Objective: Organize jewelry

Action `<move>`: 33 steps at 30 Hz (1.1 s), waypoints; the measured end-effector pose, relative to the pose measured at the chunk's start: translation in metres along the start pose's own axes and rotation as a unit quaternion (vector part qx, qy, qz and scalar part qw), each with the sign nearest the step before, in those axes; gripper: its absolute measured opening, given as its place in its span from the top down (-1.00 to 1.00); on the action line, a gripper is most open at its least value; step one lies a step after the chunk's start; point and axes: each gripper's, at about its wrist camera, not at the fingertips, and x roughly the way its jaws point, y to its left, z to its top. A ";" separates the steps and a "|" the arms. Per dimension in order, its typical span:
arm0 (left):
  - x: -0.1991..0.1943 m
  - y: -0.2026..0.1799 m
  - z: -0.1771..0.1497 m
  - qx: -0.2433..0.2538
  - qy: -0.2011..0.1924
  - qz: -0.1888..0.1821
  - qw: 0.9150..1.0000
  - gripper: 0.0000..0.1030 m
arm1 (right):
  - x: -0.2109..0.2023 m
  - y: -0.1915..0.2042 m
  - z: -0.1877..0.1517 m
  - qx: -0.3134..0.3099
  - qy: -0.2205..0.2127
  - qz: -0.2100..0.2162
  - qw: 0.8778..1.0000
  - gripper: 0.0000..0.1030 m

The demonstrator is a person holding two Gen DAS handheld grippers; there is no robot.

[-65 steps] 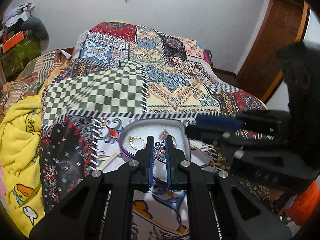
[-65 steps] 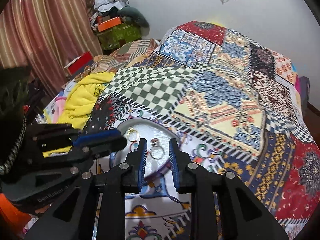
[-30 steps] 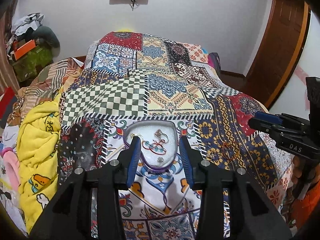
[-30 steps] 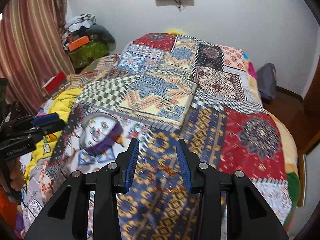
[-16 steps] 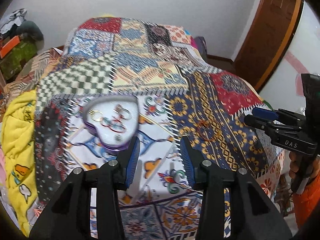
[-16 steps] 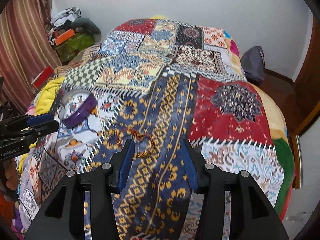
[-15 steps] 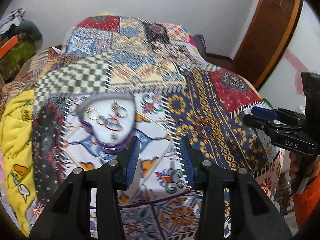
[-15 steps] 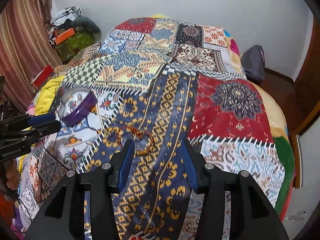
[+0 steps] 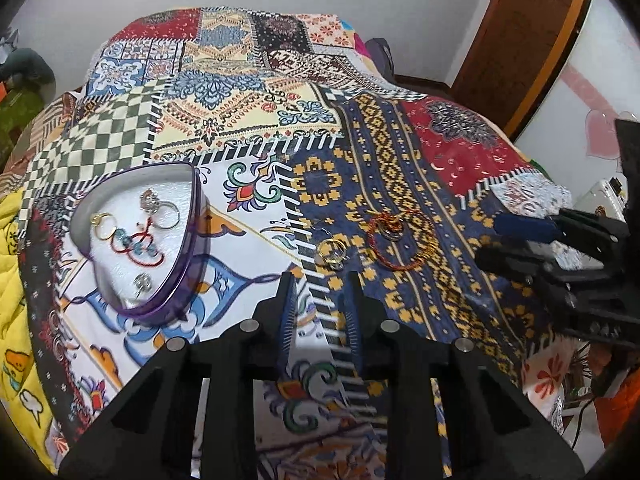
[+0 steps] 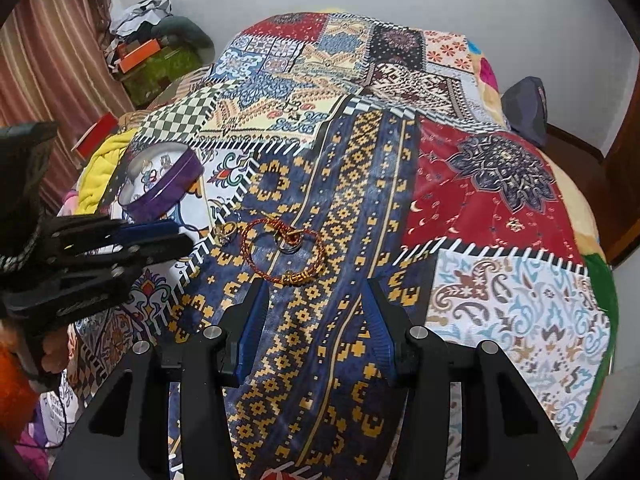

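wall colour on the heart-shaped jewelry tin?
Purple wall on the heart-shaped tin, white inside. Clearest in the left wrist view.

We see a purple heart-shaped tin (image 9: 182, 276) lying open on the bedspread, its white inside holding gold and silver rings (image 9: 105, 227) and a red bead bracelet (image 9: 136, 246). Right of the tin, well apart from it, a red-and-gold cord bracelet (image 9: 400, 246) lies flat with a ring inside its loop; between it and the tin lie small gold rings (image 9: 332, 252)
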 end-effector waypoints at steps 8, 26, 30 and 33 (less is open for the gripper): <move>0.028 0.003 0.006 0.005 0.015 0.004 1.000 0.63 | 0.013 0.004 -0.001 -0.009 0.015 0.011 1.000 0.14; 0.034 -0.002 0.014 0.027 -0.005 -0.008 1.000 0.69 | 0.044 0.019 0.009 -0.027 0.038 0.025 0.999 0.08; 0.026 0.001 0.012 0.019 -0.013 -0.011 1.000 0.69 | 0.054 0.019 0.011 -0.021 0.044 0.032 0.998 0.08; 0.020 0.006 0.010 0.009 -0.018 -0.012 1.000 0.69 | 0.055 0.019 0.011 -0.018 0.039 0.033 0.999 0.08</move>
